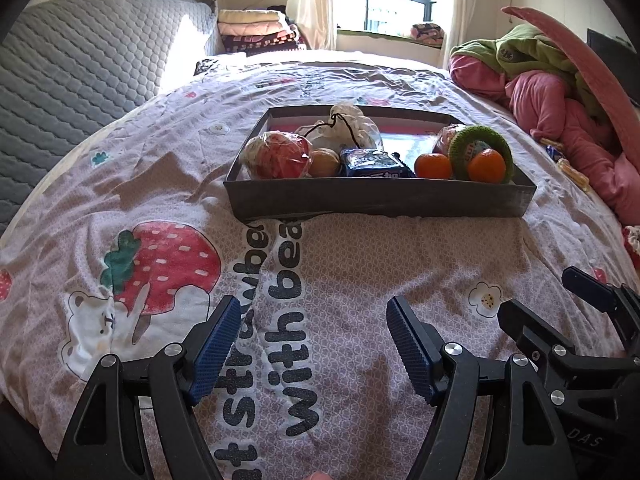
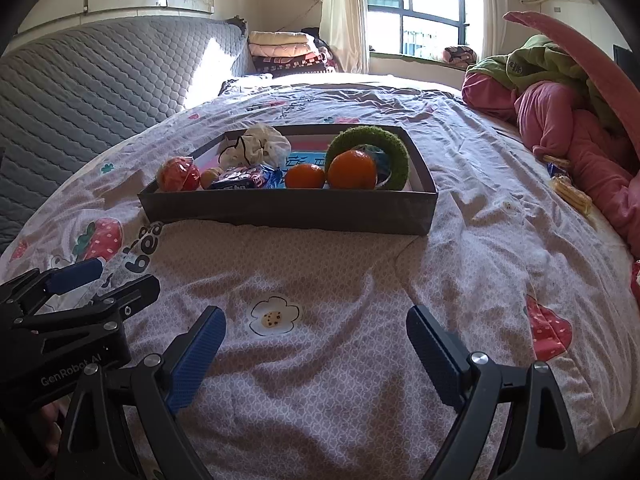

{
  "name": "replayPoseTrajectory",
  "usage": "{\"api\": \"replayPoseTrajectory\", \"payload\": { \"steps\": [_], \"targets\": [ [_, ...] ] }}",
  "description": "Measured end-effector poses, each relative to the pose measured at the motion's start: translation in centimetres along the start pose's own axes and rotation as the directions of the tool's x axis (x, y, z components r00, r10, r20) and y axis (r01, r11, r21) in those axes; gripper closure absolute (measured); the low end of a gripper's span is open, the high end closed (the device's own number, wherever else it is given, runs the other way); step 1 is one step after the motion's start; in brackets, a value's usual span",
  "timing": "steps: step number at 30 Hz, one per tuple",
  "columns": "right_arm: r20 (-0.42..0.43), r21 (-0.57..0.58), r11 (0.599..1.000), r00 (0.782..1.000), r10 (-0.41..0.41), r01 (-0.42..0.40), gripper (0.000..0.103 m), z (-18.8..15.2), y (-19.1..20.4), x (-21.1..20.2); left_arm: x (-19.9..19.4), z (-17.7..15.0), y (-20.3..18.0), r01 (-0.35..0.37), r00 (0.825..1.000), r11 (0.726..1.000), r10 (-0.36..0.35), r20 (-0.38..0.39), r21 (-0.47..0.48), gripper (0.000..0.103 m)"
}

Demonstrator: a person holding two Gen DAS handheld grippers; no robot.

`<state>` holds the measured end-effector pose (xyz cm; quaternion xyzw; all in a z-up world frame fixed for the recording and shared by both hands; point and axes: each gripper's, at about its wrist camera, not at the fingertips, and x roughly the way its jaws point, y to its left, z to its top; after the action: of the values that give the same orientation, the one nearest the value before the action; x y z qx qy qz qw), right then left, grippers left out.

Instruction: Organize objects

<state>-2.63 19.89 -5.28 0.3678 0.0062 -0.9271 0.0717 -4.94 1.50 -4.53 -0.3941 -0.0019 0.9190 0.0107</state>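
A dark shallow box [image 1: 376, 198] [image 2: 280, 210] sits on the bed ahead of both grippers. It holds two oranges [image 1: 433, 166] [image 2: 352, 170], a green fuzzy ring [image 1: 502, 142] [image 2: 396, 152], a blue snack pack [image 1: 374, 162] [image 2: 246, 180], a red wrapped fruit [image 1: 280, 156] [image 2: 178, 176] and a white tied bag [image 1: 352, 122] [image 2: 260, 144]. My left gripper [image 1: 314, 312] is open and empty, low over the quilt. My right gripper [image 2: 316, 322] is open and empty, also short of the box. Each gripper shows in the other's view [image 1: 560, 308] [image 2: 104, 280].
The bed has a pink quilt with strawberry prints [image 1: 168, 264]. A grey padded headboard [image 1: 80, 64] is at the left. Pink and green bedding [image 1: 560, 92] is piled at the right, with small snack packs [image 2: 570, 196] beside it. Folded blankets [image 1: 256, 28] lie by the window.
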Motion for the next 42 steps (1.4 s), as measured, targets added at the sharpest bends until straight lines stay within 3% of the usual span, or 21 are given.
{"api": "replayPoseTrajectory", "payload": {
  "steps": [42],
  "targets": [
    [-0.005,-0.005,1.0,1.0,-0.001,0.001,0.011,-0.02,0.13,0.24,0.21,-0.07,-0.06,0.008,1.0,1.0,-0.008,-0.011,0.007,0.027]
  ]
}}
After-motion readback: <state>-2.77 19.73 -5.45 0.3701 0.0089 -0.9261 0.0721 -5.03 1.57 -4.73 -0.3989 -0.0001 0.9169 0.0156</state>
